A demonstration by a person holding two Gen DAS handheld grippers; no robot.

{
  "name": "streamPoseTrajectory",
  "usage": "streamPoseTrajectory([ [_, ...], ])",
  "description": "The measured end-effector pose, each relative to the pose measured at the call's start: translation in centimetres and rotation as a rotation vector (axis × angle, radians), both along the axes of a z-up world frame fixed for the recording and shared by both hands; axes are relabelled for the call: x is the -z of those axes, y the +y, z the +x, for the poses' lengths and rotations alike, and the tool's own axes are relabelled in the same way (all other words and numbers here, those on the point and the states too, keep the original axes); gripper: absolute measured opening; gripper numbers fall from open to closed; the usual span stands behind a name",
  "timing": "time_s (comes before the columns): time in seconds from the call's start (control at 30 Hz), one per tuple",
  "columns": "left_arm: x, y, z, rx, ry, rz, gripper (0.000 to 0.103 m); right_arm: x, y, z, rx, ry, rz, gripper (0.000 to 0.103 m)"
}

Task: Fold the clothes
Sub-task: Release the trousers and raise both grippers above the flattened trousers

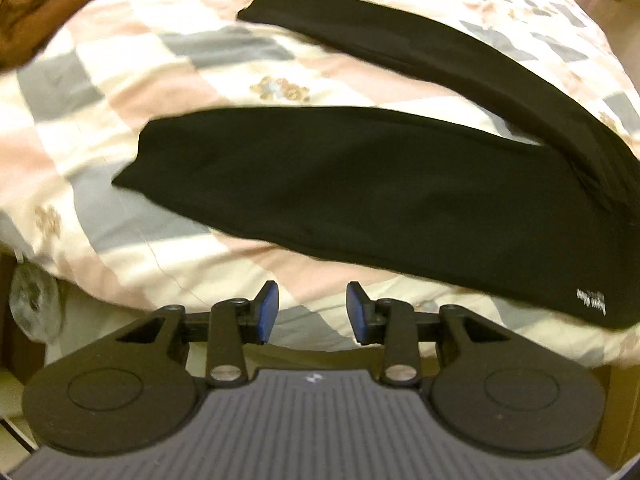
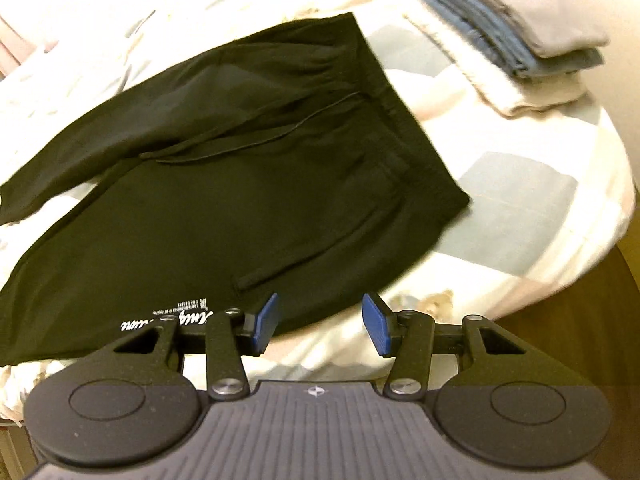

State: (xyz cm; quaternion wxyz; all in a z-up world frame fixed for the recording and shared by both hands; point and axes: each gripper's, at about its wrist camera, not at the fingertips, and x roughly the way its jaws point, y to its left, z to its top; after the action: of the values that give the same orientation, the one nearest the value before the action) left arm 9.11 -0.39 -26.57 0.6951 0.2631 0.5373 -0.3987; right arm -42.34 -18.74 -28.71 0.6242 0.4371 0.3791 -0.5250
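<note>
A pair of black trousers (image 1: pixel 360 192) lies spread flat on the bed, its two legs reaching left and apart in the left wrist view. The right wrist view shows the waistband end (image 2: pixel 400 112) with a drawstring and white print near the hem side. My left gripper (image 1: pixel 312 308) hovers open over the bed's near edge, just short of the nearer leg. Open too, my right gripper (image 2: pixel 318 322) hangs at the trousers' near edge below the waist, nothing between its blue pads (image 2: pixel 266 322).
The bed carries a checked quilt (image 1: pixel 120 92) in cream, grey and pink. A stack of folded clothes (image 2: pixel 516 36), grey, blue and cream, sits at the bed's far right. A brown floor (image 2: pixel 580 308) shows beyond the bed's right edge.
</note>
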Motion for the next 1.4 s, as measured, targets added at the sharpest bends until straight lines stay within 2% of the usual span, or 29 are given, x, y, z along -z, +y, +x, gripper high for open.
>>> streamPoseTrajectory([
  [0.17,-2.8,-0.3,-1.5,0.078,-0.029,-0.002,0.033,-2.2,3.6,0.6,0.044,-0.034,-0.010,0.050],
  [0.47,-6.9,-0.2,-4.4,0.224,-0.081,-0.006,0.035,-6.1,8.6,7.6,0.008,-0.109,-0.068,0.051],
  [0.63,-8.5,0.7,-5.9,0.267,-0.129,-0.017,0.037,-8.2,11.4,9.6,0.000,-0.089,-0.108,0.052],
  [0.8,-10.6,1.8,-6.6,0.294,-0.137,-0.056,0.042,-10.0,14.1,10.5,0.022,-0.084,-0.140,0.053],
  [1.07,-13.1,3.6,-7.0,0.327,-0.146,-0.125,0.044,-11.6,16.6,11.7,0.017,-0.076,-0.175,0.054],
  [1.4,-14.1,4.8,-6.7,0.325,-0.158,-0.158,0.047,-13.0,17.5,12.5,0.001,-0.070,-0.203,0.054],
])
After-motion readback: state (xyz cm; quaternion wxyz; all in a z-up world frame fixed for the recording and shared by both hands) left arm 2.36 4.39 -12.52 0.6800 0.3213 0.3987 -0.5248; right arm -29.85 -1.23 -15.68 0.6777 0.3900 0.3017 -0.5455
